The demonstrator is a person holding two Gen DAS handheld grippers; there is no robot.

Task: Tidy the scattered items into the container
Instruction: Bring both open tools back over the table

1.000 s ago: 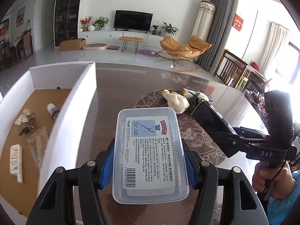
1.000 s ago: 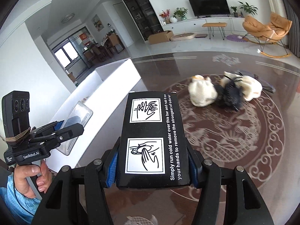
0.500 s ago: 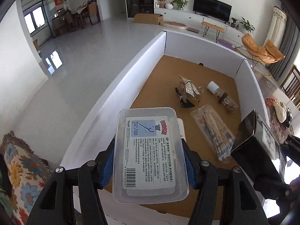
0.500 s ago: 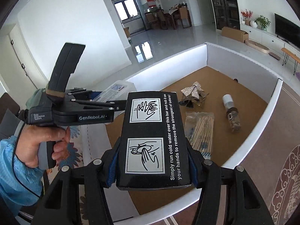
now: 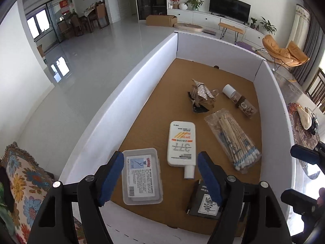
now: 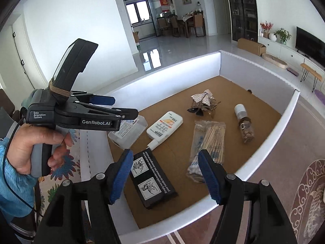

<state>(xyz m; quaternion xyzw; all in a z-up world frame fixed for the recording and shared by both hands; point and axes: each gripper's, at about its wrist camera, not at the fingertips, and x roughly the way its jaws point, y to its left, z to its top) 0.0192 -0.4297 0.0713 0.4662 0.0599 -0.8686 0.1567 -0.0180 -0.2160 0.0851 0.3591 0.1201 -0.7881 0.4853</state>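
Grippers above the white box: your left gripper hangs with jaws spread wide and nothing between them; your right gripper is likewise wide open and empty. Directly below the left one, the clear plastic case lies flat on the box's brown floor, near the corner. Just beside it sits the white tube, cap toward you. The black packet rests under your right gripper, near the front wall. Farther in lie the bag of cotton swabs, a small bottle and a glittery hair clip.
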